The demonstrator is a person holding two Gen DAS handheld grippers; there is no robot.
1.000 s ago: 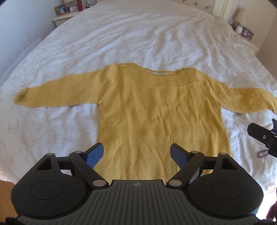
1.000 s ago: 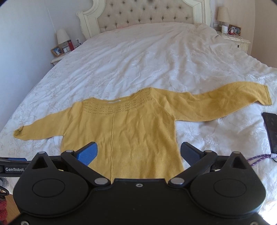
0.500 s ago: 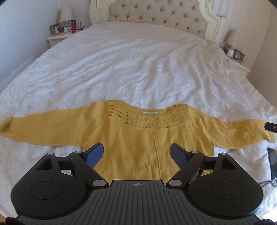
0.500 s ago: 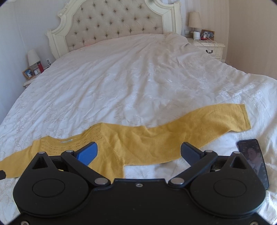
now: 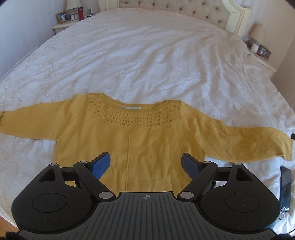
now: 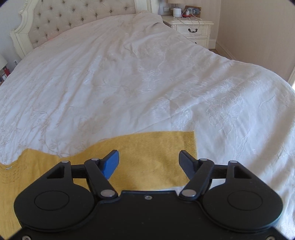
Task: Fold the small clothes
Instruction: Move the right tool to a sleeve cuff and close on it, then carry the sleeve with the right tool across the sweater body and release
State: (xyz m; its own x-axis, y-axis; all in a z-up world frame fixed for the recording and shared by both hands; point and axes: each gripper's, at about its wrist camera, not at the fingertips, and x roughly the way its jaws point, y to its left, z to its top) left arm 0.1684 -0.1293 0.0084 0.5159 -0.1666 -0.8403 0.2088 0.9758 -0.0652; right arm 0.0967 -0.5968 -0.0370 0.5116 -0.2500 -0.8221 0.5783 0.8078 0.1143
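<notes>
A yellow knit sweater (image 5: 140,136) lies flat on the white bed, front up, both sleeves spread out to the sides. My left gripper (image 5: 145,162) is open and empty, hovering over the sweater's lower body. My right gripper (image 6: 149,162) is open and empty, just above the cuff end of the sweater's right sleeve (image 6: 147,147). That sleeve's cuff also shows in the left wrist view (image 5: 276,145). The sweater's hem is hidden behind the left gripper body.
The white embroidered bedspread (image 5: 147,55) fills the view, with a tufted headboard (image 6: 73,14) at the far end. A dark phone (image 5: 284,182) lies on the bed right of the sweater. Nightstands stand at both sides (image 6: 191,27) (image 5: 62,24).
The right gripper has moved right and closer to the bed, from over the sweater's body to the right sleeve cuff. The left gripper's view has tilted up and shifted slightly. Both stay open.
</notes>
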